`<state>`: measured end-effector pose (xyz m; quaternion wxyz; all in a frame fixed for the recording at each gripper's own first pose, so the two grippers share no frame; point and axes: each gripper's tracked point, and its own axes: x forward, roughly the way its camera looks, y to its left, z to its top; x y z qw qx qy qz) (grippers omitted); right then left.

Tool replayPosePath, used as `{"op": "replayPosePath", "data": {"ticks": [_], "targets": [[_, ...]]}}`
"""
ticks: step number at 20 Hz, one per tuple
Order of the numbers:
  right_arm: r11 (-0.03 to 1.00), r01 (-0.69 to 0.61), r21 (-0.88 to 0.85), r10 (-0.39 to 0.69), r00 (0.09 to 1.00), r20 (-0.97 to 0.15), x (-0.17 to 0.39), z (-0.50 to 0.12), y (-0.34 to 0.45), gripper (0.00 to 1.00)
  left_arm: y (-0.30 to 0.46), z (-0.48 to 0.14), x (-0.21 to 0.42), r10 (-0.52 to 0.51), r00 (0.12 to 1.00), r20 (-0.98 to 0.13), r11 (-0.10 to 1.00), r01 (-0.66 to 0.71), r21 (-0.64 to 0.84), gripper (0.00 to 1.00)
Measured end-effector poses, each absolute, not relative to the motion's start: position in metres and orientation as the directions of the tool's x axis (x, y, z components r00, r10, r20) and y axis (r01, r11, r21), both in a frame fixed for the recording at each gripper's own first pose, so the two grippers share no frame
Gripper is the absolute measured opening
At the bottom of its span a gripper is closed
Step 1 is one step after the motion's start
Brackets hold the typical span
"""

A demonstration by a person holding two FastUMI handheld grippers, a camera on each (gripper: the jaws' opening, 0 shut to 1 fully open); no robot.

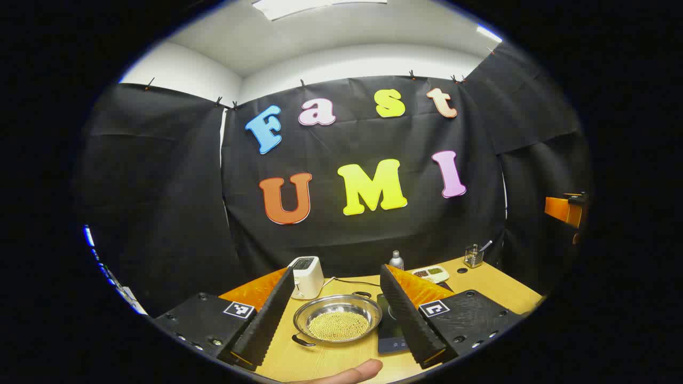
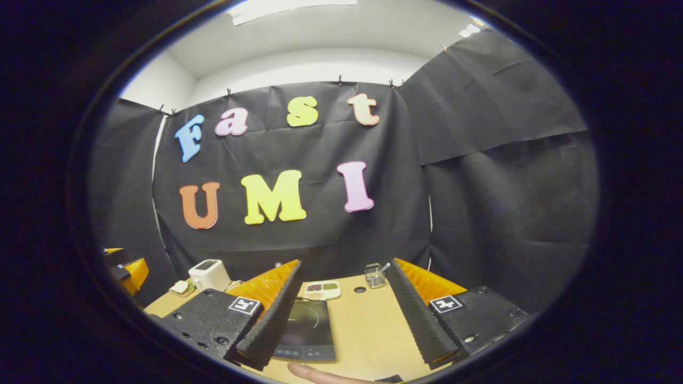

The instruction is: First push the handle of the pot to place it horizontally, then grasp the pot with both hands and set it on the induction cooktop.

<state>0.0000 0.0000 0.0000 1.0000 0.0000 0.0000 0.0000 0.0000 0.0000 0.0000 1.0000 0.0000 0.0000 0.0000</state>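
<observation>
Lower centre: pot (image 1: 337,319) on counter (image 1: 320,362), possibly touching induction cooktop (image 2: 307,325); left claw (image 1: 335,320) and right claw (image 2: 341,320) both spread, empty.

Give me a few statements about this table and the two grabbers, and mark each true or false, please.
1. The pot already sits on the cooktop. False: it stands on the table, beside the cooktop.
2. The pot holds small yellowish beads. True.
3. The left gripper is shut on the pot. False: its jaws stand wide open, nothing between them pressed.
4. A white toaster stands behind the pot. True.
5. The right gripper is open. True.
</observation>
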Motion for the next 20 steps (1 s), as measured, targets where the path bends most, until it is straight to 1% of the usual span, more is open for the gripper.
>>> {"op": "replayPosePath", "data": {"ticks": [1,3,4,5,6,7,8,9,10,11,12,13,15,16,20], "targets": [[1.000,0.001,-0.010,-0.001,1.000,-0.007,-0.002,0.001,-0.001,1.00,-0.005,0.002,-0.003,-0.024,1.000,0.006,1.000,0.024,-0.018,0.96],[1.000,-0.006,-0.027,0.005,1.000,-0.002,-0.006,0.008,0.002,1.00,-0.008,0.011,-0.009,-0.049,0.999,0.019,0.998,0.050,-0.035,0.96],[0.999,-0.005,-0.035,0.005,1.000,0.001,-0.008,0.010,0.003,0.96,-0.005,0.015,-0.012,-0.045,0.999,0.027,0.998,0.046,-0.034,0.96],[0.999,-0.003,-0.041,0.003,1.000,0.003,-0.009,0.011,0.001,0.96,-0.003,0.017,-0.012,-0.043,0.999,0.032,0.999,0.044,-0.032,0.96],[0.999,0.000,-0.045,0.001,1.000,0.006,-0.010,0.013,0.001,1.00,-0.003,0.018,-0.012,-0.047,0.998,0.029,0.998,0.048,-0.034,0.96],[0.999,-0.003,-0.049,0.003,1.000,0.009,-0.012,0.015,0.001,0.96,-0.003,0.017,-0.014,-0.053,0.998,0.024,0.998,0.054,-0.043,0.96],[0.999,-0.005,-0.054,0.005,1.000,0.013,-0.013,0.015,0.002,1.00,-0.004,0.016,-0.013,-0.064,0.998,0.019,0.996,0.065,-0.058,0.96],[0.998,-0.006,-0.060,0.007,1.000,0.018,-0.015,0.018,0.002,1.00,-0.002,0.017,-0.014,-0.065,0.998,0.020,0.995,0.066,-0.070,0.96],[0.998,-0.008,-0.066,0.009,1.000,0.022,-0.016,0.021,0.002,0.96,0.003,0.020,-0.014,-0.063,0.998,0.022,0.996,0.065,-0.069,0.96],[0.998,-0.009,-0.069,0.011,1.000,0.026,-0.017,0.021,0.002,1.00,0.006,0.021,-0.014,-0.066,0.998,0.023,0.995,0.068,-0.075,0.96],[0.997,-0.013,-0.071,0.015,0.999,0.030,-0.019,0.023,0.003,0.96,0.007,0.023,-0.015,-0.072,0.997,0.024,0.994,0.074,-0.086,0.96],[0.997,-0.014,-0.076,0.017,0.999,0.035,-0.020,0.025,0.004,1.00,0.008,0.025,-0.015,-0.083,0.996,0.031,0.992,0.086,-0.090,0.96],[0.996,-0.006,-0.093,0.012,0.998,0.061,-0.023,0.032,0.003,1.00,0.014,0.027,-0.015,-0.095,0.995,0.042,0.992,0.098,-0.081,0.96],[0.995,-0.009,-0.097,0.016,0.997,0.077,-0.025,0.037,0.005,0.96,0.017,0.026,-0.015,-0.094,0.995,0.042,0.992,0.097,-0.078,0.96],[0.994,-0.016,-0.112,0.029,0.992,0.119,-0.036,0.048,0.014,0.96,0.029,0.017,-0.008,-0.073,0.997,0.032,0.993,0.076,-0.093,0.96]]}}
